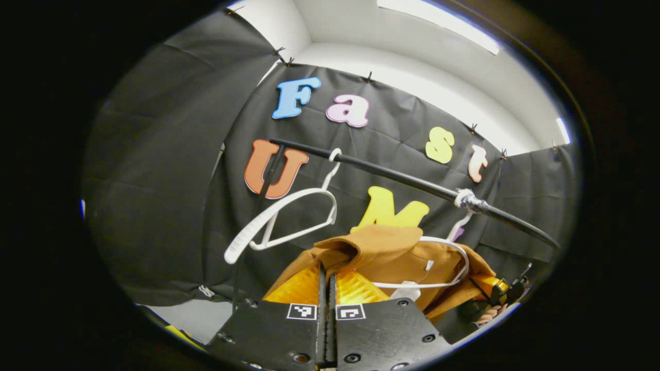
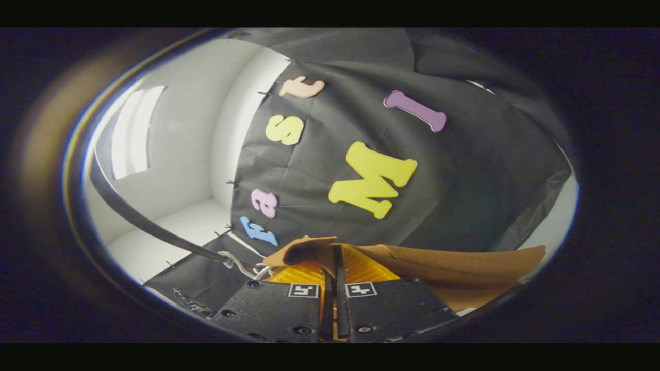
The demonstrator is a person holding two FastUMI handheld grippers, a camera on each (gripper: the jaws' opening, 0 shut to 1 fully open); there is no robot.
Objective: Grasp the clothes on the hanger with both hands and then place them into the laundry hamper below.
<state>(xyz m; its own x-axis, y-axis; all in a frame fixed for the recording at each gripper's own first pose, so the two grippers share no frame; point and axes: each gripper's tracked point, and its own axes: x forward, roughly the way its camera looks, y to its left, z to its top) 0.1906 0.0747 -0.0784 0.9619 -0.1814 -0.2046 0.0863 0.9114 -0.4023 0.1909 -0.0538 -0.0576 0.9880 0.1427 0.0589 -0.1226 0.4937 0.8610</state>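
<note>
**Brown garment clamped by both grippers at the rail**

In the left gripper view, the left gripper (image 1: 326, 281) is seen closed, its orange fingers (image 1: 304, 288) pressed together on a fold of the brown garment (image 1: 392, 252) just below the black rail (image 1: 402, 180). The garment is draped over a white hanger (image 1: 454, 257), which is hooked onto the rail near a taped joint (image 1: 466, 198). A second white hanger (image 1: 289, 219), bare, is hung farther along the rail and is tilted. Beyond the garment, under the rail's far end, the other gripper (image 1: 508, 289) can be made out with a hand (image 1: 489, 313) behind it.

In the right gripper view, the right gripper (image 2: 334, 268) is likewise closed, and a curled edge of the brown garment is pinched between its fingers (image 2: 361, 268). The cloth is stretched away from the rail (image 2: 149, 226), which is seen curving off to one side. The hamper is not made out from these angles.
</note>
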